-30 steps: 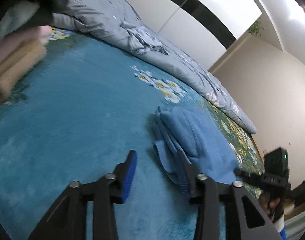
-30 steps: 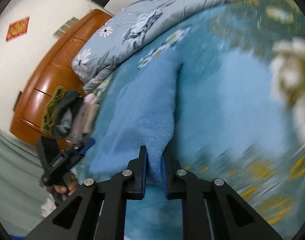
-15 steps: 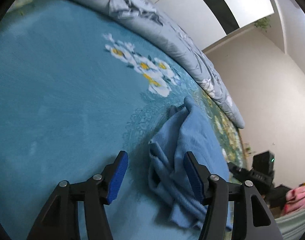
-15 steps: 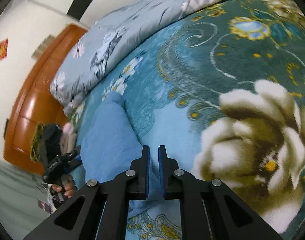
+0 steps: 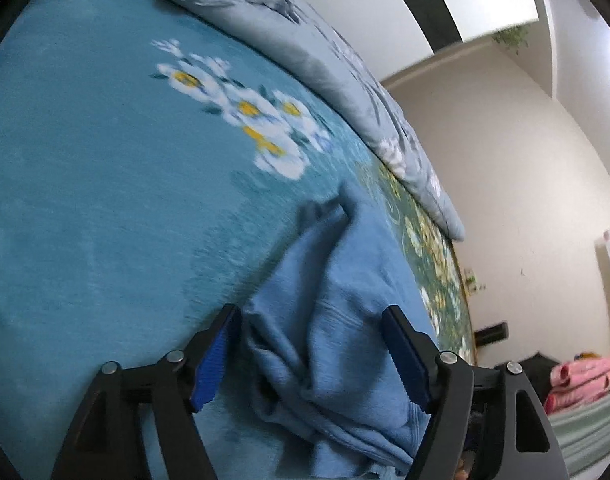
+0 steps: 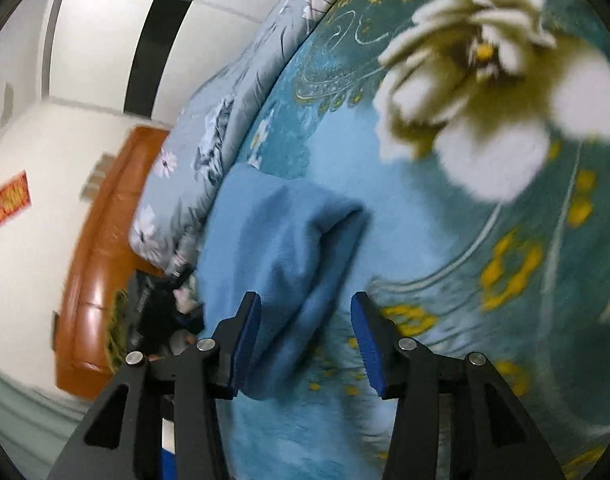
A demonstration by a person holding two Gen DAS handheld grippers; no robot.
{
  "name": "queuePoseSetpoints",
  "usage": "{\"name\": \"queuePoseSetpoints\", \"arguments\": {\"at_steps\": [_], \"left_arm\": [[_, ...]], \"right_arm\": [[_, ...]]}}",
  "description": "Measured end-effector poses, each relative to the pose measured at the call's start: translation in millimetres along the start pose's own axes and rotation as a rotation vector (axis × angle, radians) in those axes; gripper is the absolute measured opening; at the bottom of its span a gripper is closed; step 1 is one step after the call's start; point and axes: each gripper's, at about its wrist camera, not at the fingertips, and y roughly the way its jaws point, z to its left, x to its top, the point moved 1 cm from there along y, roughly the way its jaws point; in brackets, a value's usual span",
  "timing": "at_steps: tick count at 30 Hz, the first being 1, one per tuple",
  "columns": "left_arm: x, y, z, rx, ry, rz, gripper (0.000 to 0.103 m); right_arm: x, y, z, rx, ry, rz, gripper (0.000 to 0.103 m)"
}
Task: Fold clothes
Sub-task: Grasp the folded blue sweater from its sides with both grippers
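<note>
A light blue garment (image 5: 337, 320) lies folded and bunched on the teal floral blanket (image 5: 105, 160). My left gripper (image 5: 313, 356) is open, its blue pads on either side of the garment's layered end, with cloth between them. In the right wrist view the same garment (image 6: 281, 248) lies as a folded strip. My right gripper (image 6: 307, 344) is open, with the garment's near end between its pads.
A grey floral quilt (image 5: 305, 40) lies rolled along the far side of the bed. A brown headboard (image 6: 101, 260) stands at the left, with a pile of clothes (image 6: 161, 304) by it. A pink cloth (image 5: 585, 376) lies off the bed at the right.
My right gripper has opened and let go of the blue garment. My left gripper has moved closer, so the garment's end now sits between its open pads.
</note>
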Motion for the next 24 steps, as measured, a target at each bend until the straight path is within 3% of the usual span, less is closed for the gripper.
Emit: {"name": "queuePoseSetpoints", "arguments": {"at_steps": [2, 6, 8, 9, 11, 14, 17, 24], "left_arm": [[-1, 5, -5, -0.011, 0.013, 0.020, 0.076], [-5, 4, -7, -0.020, 0.020, 0.006, 0.072], [-8, 2, -7, -0.025, 0.006, -0.007, 0.066], [-9, 1, -7, -0.028, -0.001, -0.014, 0.058], [-12, -2, -8, -0.033, -0.015, -0.027, 0.047], [-16, -5, -8, -0.040, -0.037, -0.047, 0.033], [-20, -9, -9, -0.047, -0.059, -0.067, 0.024], [-33, -38, -24, -0.078, -0.054, -0.120, 0.020]], "right_arm": [[-4, 9, 2, 0.034, 0.032, -0.006, 0.049], [-8, 15, 5, 0.013, 0.033, -0.060, 0.049], [-10, 14, 4, 0.023, 0.049, -0.086, 0.049], [-11, 13, 3, 0.027, 0.056, -0.097, 0.048], [-13, 15, 3, 0.017, 0.066, -0.111, 0.041], [-9, 19, -1, 0.008, 0.095, -0.110, 0.018], [-6, 18, 4, -0.006, 0.096, -0.112, 0.013], [-5, -7, 54, -0.002, -0.032, -0.113, 0.011]]}}
